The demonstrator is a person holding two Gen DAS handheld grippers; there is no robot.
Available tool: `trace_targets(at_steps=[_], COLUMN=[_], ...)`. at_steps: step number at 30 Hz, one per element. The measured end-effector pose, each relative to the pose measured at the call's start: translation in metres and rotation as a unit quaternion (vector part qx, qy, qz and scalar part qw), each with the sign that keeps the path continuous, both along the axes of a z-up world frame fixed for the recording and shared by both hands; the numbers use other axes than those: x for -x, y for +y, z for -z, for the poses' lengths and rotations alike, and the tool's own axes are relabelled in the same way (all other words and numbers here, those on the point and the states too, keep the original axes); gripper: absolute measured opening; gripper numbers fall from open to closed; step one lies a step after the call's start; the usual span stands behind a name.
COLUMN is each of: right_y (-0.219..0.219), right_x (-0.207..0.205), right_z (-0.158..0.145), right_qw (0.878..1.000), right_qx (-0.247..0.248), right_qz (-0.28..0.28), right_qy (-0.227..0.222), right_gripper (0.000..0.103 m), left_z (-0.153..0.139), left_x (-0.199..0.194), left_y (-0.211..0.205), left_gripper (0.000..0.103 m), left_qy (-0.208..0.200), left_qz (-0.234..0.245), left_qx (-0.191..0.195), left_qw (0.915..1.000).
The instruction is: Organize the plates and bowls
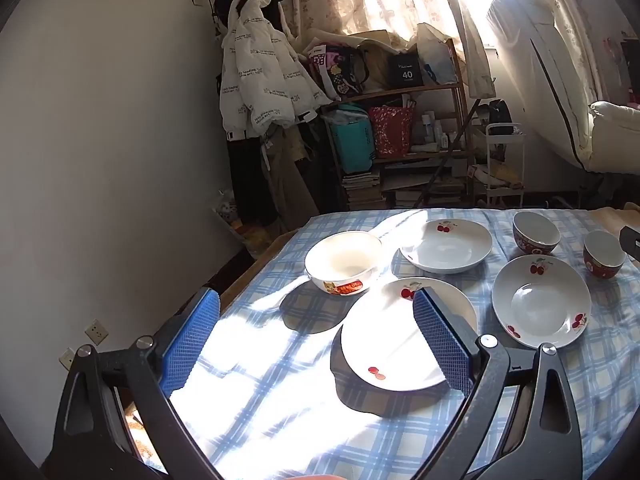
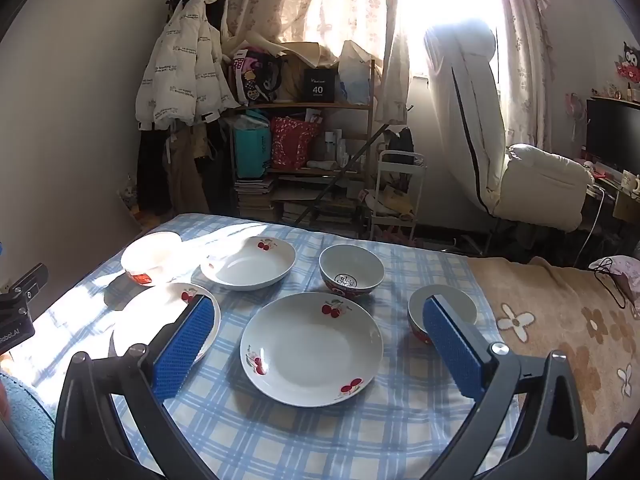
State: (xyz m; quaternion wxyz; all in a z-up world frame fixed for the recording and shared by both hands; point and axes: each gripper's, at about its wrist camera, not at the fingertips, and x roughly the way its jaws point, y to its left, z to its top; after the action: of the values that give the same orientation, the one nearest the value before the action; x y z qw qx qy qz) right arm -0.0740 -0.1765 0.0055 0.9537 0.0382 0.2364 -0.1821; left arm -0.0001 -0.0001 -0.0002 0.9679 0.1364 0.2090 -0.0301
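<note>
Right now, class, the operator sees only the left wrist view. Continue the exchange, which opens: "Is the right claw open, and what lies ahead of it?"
Observer: The right claw is open and empty, with a cherry plate lying ahead between its fingers.
Operator: Anything inside the larger red bowl?
Observer: The larger red bowl holds no food. A dark round emblem is printed on its bottom.
Operator: What lies right of the small red bowl?
Observer: Just past the small red bowl the checked cloth ends, and a brown flowered blanket begins.
</note>
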Motion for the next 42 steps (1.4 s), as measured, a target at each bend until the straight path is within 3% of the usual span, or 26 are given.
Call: trace_targets(at_steps=[42], right_y=[0.0007], right_x=[-0.0015], right_z=[0.003], right_qw=[1.0], right_qx=[0.001], right_qz=[0.0], right_qy=[0.003], right_gripper=[0.103], left_z=[0.0042], left_x=[0.0008], left_y=[0.0002], left_gripper=[0.096], left_qy=[0.007], left_qz=[0.007], left_qx=[0.002], left_qw=[0.9999])
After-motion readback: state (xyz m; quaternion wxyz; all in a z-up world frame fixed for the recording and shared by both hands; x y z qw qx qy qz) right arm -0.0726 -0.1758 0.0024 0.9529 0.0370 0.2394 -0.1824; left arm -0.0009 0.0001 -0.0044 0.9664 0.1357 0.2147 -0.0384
